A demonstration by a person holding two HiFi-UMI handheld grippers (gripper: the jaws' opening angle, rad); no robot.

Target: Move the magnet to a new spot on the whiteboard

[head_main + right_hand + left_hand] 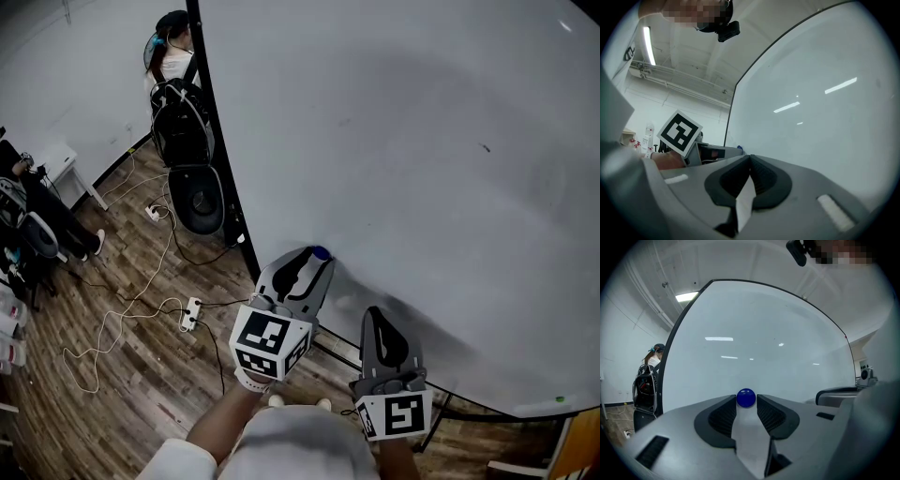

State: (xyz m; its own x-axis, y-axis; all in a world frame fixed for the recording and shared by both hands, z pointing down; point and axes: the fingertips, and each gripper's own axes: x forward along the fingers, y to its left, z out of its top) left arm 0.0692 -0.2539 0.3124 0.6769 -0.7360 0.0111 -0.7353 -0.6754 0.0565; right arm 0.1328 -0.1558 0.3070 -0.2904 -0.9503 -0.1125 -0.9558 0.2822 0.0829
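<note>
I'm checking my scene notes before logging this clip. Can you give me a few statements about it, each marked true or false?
1. The magnet is blue. True.
2. The right gripper's fingers are together, with nothing between them. True.
3. The magnet sits between the right gripper's fingers. False: it sits between the left gripper's fingers.
4. The whiteboard is covered in writing. False: it is almost blank.
</note>
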